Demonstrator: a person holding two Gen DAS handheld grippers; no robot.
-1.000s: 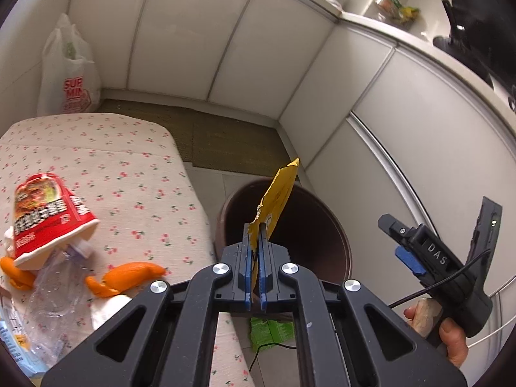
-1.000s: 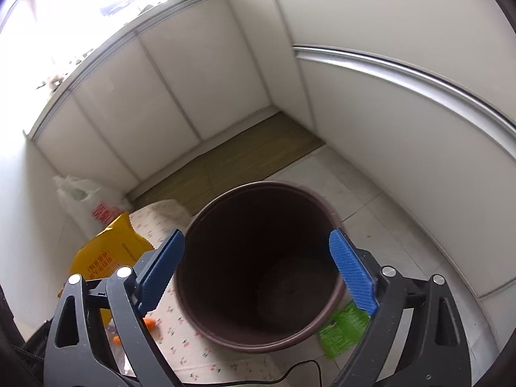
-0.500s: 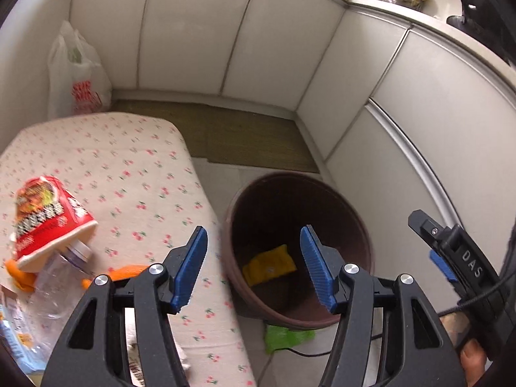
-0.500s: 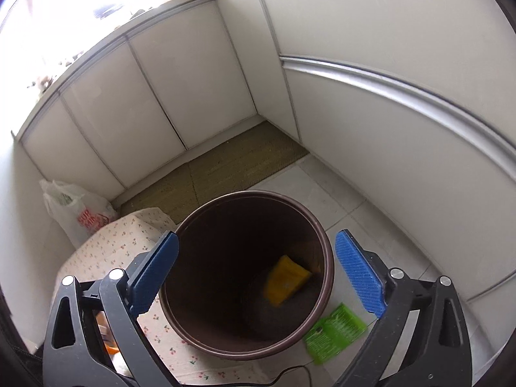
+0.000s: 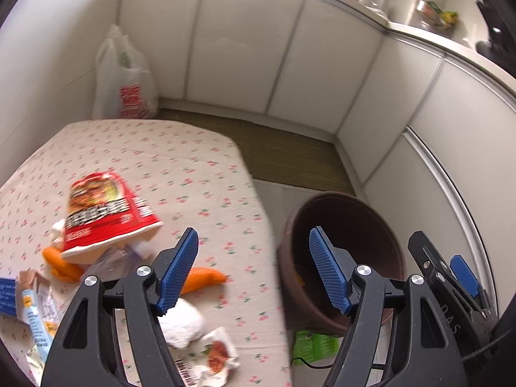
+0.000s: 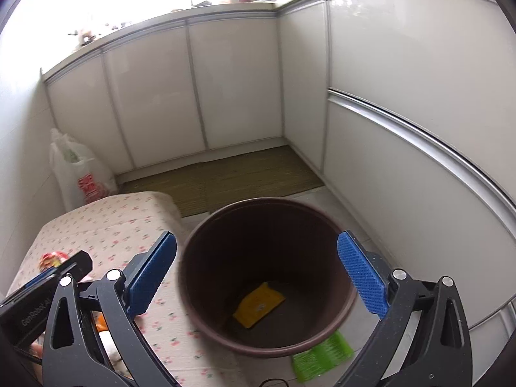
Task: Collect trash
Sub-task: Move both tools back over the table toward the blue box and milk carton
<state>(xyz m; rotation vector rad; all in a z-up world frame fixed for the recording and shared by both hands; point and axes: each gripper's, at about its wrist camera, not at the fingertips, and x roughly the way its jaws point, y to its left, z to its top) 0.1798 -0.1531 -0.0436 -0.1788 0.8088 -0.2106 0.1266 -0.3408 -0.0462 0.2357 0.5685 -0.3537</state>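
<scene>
A dark brown bin [image 6: 267, 274] stands on the floor beside the table; a yellow wrapper [image 6: 259, 304] lies at its bottom. The bin also shows in the left wrist view [image 5: 342, 258]. My left gripper [image 5: 254, 271] is open and empty over the table's right edge. On the floral tablecloth [image 5: 161, 167] lie a red snack bag [image 5: 103, 216], orange peel [image 5: 201, 275], a clear plastic bottle [image 5: 116, 258], crumpled white paper [image 5: 182, 322] and small wrappers [image 5: 213, 358]. My right gripper [image 6: 258, 277] is open and empty above the bin.
A green wrapper [image 6: 322, 353] lies on the floor by the bin's base. A white plastic bag [image 5: 124, 80] stands in the far corner. White cabinets [image 6: 232, 96] enclose the space, with a woven mat [image 6: 225, 177] along them.
My left gripper opened and let the yellow wrapper drop into the bin. It then swung left from the bin toward the table. The right gripper stayed open over the bin.
</scene>
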